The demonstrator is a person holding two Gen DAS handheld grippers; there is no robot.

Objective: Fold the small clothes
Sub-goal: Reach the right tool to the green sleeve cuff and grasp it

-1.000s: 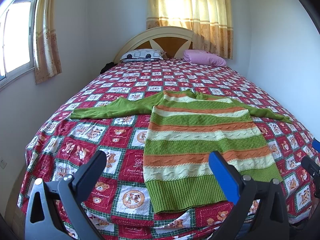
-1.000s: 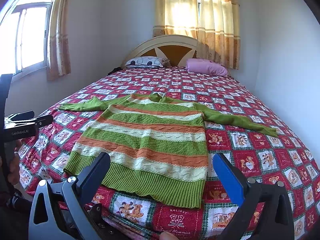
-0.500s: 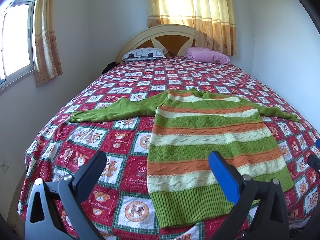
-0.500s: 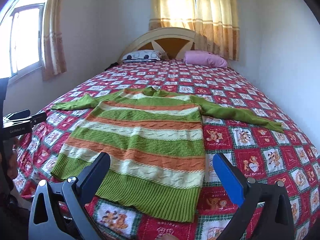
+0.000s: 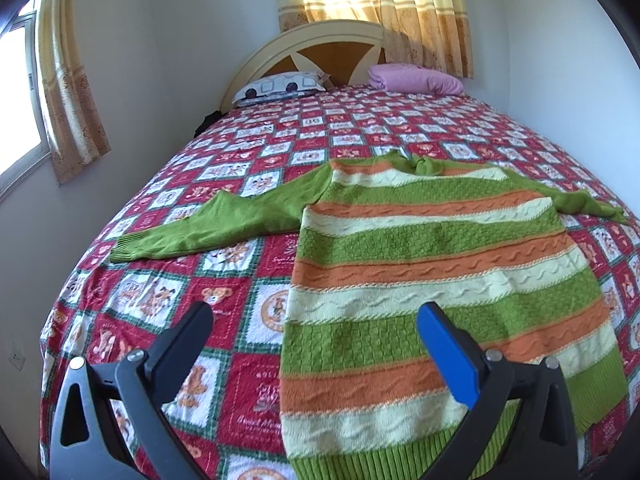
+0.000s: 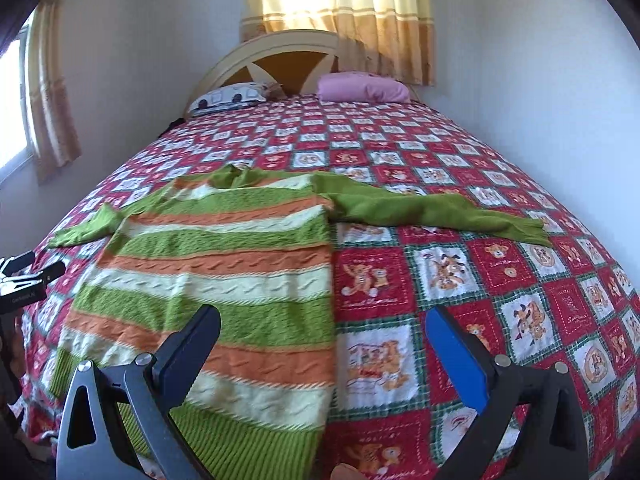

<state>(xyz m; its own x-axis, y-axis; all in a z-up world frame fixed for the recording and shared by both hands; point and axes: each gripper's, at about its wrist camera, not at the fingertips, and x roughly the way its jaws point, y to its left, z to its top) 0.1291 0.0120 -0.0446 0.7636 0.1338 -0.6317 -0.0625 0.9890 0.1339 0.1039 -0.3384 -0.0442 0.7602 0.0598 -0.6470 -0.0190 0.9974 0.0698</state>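
Note:
A green, orange and cream striped knit sweater (image 5: pixel 432 276) lies flat on the bed with both sleeves spread out; it also shows in the right wrist view (image 6: pixel 216 264). My left gripper (image 5: pixel 316 320) is open and empty, above the sweater's left bottom edge. My right gripper (image 6: pixel 324 324) is open and empty, above the sweater's right side edge near the hem. The left sleeve (image 5: pixel 208 228) stretches left, the right sleeve (image 6: pixel 436 212) stretches right.
The bed has a red patchwork quilt (image 5: pixel 168 300) with bear prints. A patterned pillow (image 5: pixel 280 86) and a pink pillow (image 5: pixel 416 78) lie by the headboard. White walls stand on both sides, a window (image 5: pixel 16 92) at left. The other gripper (image 6: pixel 24 280) shows at the left edge.
Both grippers have moved forward and lower over the bed, closer to the sweater's bottom part. The sweater has not moved. Both grippers stay open.

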